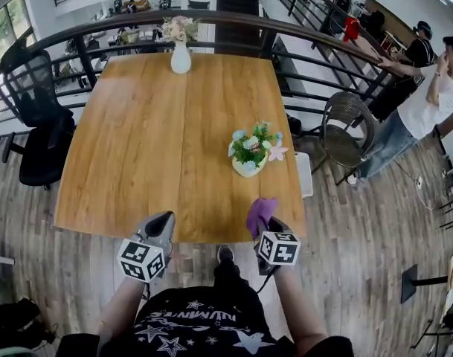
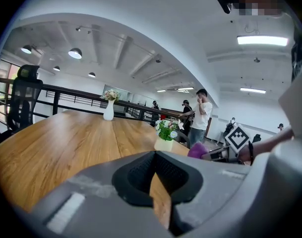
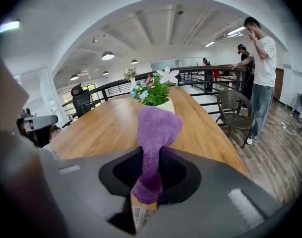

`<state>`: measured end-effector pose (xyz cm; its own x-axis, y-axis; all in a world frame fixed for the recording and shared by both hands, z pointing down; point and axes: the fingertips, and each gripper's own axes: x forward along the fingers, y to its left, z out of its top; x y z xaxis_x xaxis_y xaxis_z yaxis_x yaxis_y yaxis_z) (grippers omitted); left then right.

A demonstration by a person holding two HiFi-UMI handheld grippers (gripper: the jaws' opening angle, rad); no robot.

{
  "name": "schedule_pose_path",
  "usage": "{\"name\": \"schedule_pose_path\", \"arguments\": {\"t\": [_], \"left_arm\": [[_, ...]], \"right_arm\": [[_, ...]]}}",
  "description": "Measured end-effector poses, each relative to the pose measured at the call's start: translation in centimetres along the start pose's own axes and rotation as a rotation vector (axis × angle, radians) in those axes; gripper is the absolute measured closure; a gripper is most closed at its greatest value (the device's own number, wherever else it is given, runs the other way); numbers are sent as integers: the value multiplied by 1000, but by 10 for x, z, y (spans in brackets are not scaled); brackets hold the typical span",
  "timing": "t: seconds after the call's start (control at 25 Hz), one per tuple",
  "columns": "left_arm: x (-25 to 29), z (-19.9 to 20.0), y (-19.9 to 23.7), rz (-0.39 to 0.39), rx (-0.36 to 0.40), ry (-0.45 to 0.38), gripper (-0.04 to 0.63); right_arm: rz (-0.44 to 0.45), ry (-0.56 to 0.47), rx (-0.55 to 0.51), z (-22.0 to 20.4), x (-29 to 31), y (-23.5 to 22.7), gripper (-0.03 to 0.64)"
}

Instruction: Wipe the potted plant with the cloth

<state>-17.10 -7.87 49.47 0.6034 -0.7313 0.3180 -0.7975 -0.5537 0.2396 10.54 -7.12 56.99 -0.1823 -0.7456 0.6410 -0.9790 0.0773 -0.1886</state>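
Observation:
A small potted plant point(image 1: 252, 151) with green leaves and pale flowers in a cream pot stands on the wooden table point(image 1: 152, 140), right of centre; it also shows in the right gripper view point(image 3: 153, 94) and the left gripper view point(image 2: 165, 134). My right gripper point(image 1: 265, 224) hovers at the table's near edge, shut on a purple cloth point(image 3: 154, 138) that sticks up between its jaws, a short way in front of the plant. My left gripper point(image 1: 161, 227) is at the near edge to the left, shut and empty.
A white vase of flowers point(image 1: 181, 47) stands at the table's far edge. A black office chair point(image 1: 34, 117) is on the left, a wicker chair point(image 1: 349, 129) on the right. People stand by the railing point(image 1: 416, 88) at right.

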Motion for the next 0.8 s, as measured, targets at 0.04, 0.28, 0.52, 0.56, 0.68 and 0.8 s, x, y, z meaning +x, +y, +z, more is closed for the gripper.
{"name": "schedule_pose_path", "arguments": {"t": [0.04,0.28,0.52,0.56,0.68,0.8], "left_arm": [[11,4,-2,6,3,1,594],[67,23,-15,22,18,21,594],[111,31,-19,57,23,24,594],[119,32,-20,53,20,30,594],[143,32,-31,0,24,55,511],[169,27,-45,-58,64,87,370]], "right_arm": [[5,2,0,9,7,-9,535],[28,9,5,51,43,-51,535],[26,-5,-26,85,70,-91,535],[27,-7,-39,91,73,-98,535],[51,7,-73,108,84,-116,535],[87,30,-101,120,96,-130,535]]}}
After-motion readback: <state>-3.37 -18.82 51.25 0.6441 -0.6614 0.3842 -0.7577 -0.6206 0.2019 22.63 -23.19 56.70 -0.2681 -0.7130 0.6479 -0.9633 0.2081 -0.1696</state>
